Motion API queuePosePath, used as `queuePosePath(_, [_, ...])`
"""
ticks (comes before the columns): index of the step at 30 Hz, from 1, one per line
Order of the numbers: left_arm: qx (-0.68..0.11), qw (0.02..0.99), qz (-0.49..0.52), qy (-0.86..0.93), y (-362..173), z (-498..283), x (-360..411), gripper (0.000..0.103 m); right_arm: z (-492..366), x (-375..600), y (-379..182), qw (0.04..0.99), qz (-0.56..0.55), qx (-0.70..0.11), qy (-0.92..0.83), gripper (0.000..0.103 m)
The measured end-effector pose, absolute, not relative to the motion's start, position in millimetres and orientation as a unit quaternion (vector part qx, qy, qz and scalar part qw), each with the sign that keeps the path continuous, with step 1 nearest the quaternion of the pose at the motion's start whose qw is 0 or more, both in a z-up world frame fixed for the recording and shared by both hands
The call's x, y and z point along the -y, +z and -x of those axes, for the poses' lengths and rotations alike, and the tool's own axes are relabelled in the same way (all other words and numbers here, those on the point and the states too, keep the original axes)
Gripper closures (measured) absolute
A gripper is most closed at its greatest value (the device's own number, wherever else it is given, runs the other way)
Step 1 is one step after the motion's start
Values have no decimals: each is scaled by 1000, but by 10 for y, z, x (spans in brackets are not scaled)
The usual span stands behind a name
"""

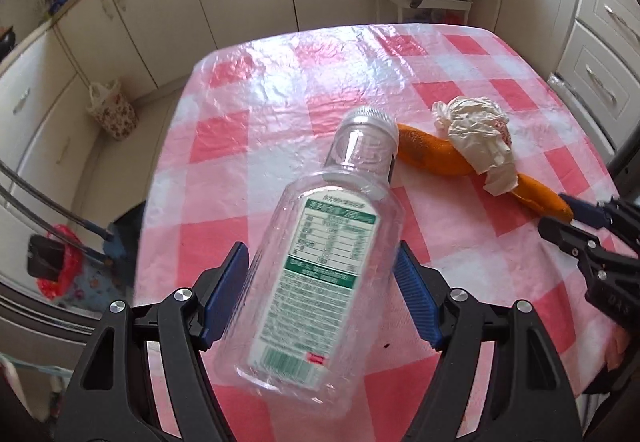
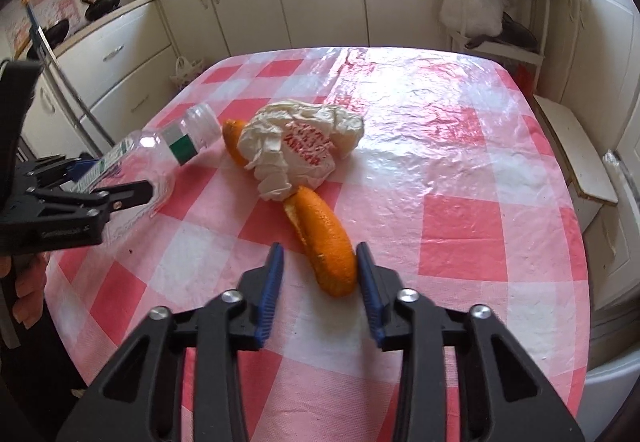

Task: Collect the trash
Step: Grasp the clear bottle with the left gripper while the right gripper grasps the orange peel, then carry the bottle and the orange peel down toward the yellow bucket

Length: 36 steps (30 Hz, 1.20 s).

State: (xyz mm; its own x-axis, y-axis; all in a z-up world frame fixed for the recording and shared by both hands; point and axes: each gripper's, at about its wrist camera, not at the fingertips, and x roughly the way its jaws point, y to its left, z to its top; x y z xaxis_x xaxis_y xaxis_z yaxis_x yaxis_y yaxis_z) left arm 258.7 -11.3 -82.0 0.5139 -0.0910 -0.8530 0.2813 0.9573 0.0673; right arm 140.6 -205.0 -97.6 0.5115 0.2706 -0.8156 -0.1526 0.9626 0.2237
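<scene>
Left gripper point(image 1: 320, 294) grasps the clear bottle point(image 1: 316, 262), tilted above the surface point(image 2: 460, 162). Right gripper point(image 2: 318, 274) stands released around one orange peel point(image 2: 324, 246), which lies just beside the crumpled wrapper point(image 2: 296, 146).

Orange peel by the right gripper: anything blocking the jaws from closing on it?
Nothing visible. The orange peel lies between the right gripper's open jaws, near the right pad. The crumpled wrapper covers only its far end.

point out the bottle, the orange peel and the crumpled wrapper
bottle point(image 1: 320, 274), left wrist view, on its label
orange peel point(image 2: 328, 242), right wrist view, on its near piece
crumpled wrapper point(image 2: 296, 150), right wrist view, on its printed middle
</scene>
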Motion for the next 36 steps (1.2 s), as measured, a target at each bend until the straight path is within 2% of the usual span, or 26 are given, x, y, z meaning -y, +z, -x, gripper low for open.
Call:
queuePosePath(1, [-485,863,-88,-112,-852,-2589,105,41,-1403,2025,-983,866,-57,-481,125,82])
queuePosePath(3, [-491,860,-71,-117,-911,-2582,97,49,-1392,2013,-978,865,-53,-481,129,83])
queuePosePath(12, [-495,860,-47,-116,-908,-2202,83,49,-1216,2006,-915,852,-44,-500,147,83])
queuePosePath(14, [-493,861,-54,-115,-912,-2057,101,49,-1166,2004,-904,853,-42,-500,145,81])
queuePosePath(16, [-489,863,-66,-111,-914,-1990,126,48,-1149,2003,-911,855,-44,-496,142,70])
queuePosePath(18, [-484,866,-67,-105,-920,-1961,124,45,-1162,2008,-935,856,-50,-496,139,70])
queuePosePath(24, [-470,877,-44,-88,-931,-1993,53,44,-1193,1945,-947,861,-41,-488,137,72])
queuePosePath(27, [-461,883,-47,-80,-921,-2000,66,44,-1217,1938,-951,862,-39,-487,133,81])
queuePosePath(30, [-454,886,-52,-79,-907,-1991,93,49,-1207,1920,-949,865,-37,-484,131,82])
queuePosePath(36, [-445,891,-46,-79,-895,-1955,112,49,-1149,1858,-958,874,-13,-471,122,82])
